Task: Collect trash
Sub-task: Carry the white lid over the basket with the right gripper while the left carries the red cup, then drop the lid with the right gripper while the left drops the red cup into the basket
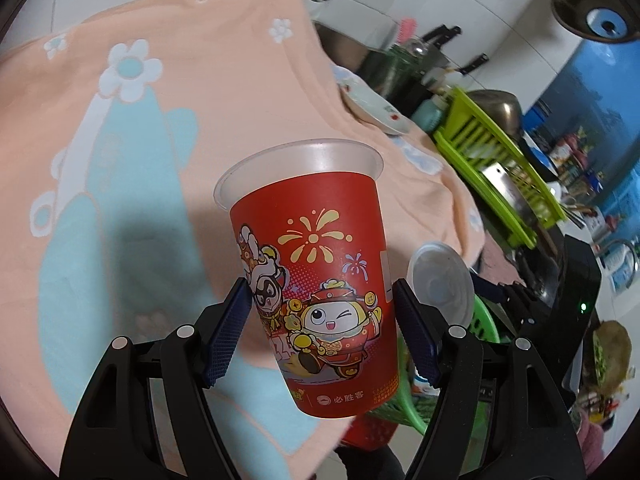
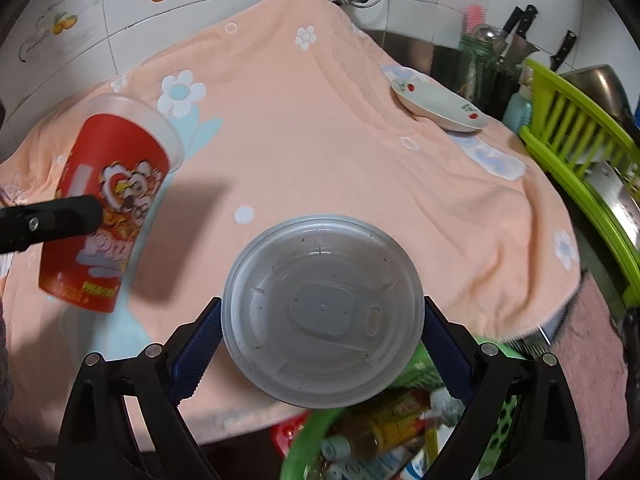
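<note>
The left claw (image 1: 324,332) grips a red paper cup (image 1: 320,280) printed with cartoon figures and fireworks, its blue ribbed pads (image 1: 226,336) pressed against the cup's two sides; the cup stands roughly upright between them, tilted a little, with its frosted rim (image 1: 298,164) above the fingertips and clear of the desk. The right claw (image 2: 322,344) is closed on a round translucent plastic lid (image 2: 322,310), one pad at each edge, the lid's flat face turned toward the camera and held off the surface. Beyond both claws lies the desk, covered by a peach towel (image 2: 320,132) with white and blue flowers. Seen from the right claw, the cup (image 2: 110,204) hangs far to its left, crossed by a black finger of the other tool. Ahead and to the right of the right claw, a white floral dish (image 2: 440,108) rests on the towel, with a lime green dish rack (image 2: 580,148) further right. Directly beneath the right claw, past the desk's near edge, sits a green basket (image 2: 304,440) holding bottles and wrappers.
</note>
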